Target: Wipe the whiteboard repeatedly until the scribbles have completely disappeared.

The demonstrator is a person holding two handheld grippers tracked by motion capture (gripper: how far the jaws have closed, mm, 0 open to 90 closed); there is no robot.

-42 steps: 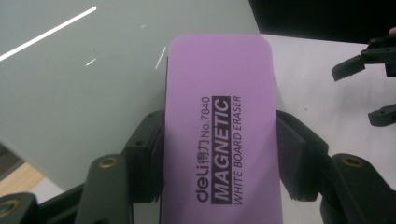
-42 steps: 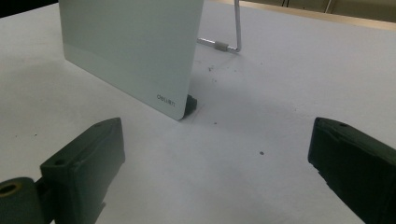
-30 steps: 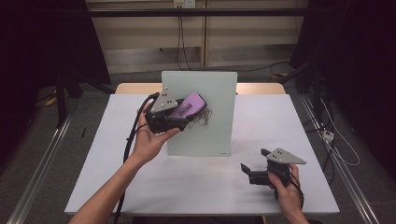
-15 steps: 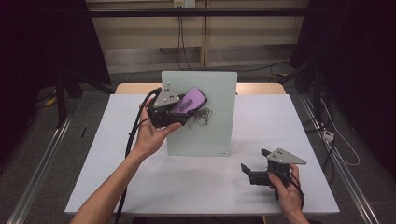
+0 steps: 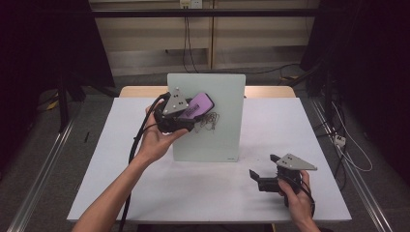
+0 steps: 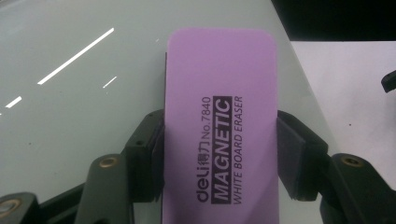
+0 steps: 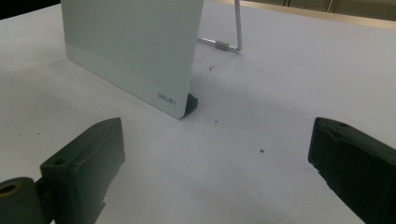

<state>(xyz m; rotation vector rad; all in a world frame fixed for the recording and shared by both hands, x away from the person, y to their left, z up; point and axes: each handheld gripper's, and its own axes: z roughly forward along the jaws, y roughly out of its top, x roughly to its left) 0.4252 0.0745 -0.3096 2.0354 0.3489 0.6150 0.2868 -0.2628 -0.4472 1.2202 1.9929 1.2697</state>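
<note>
A pale glass whiteboard stands upright at the middle of the white table. My left gripper is shut on a purple magnetic whiteboard eraser and holds it against the board's upper left part. A dark scribble lies on the board just right of the eraser. In the left gripper view, the black pads press both long sides of the eraser, with the board behind it. My right gripper rests open at the table's front right, with nothing between its jaws.
In the right gripper view, the board's lower corner sits on a small dark foot, and a wire stand props the board from behind. A black cable trails from the left gripper along the forearm. Dark floor and rails surround the table.
The left gripper and the eraser have shifted only slightly against the board. The right gripper has stayed where it was.
</note>
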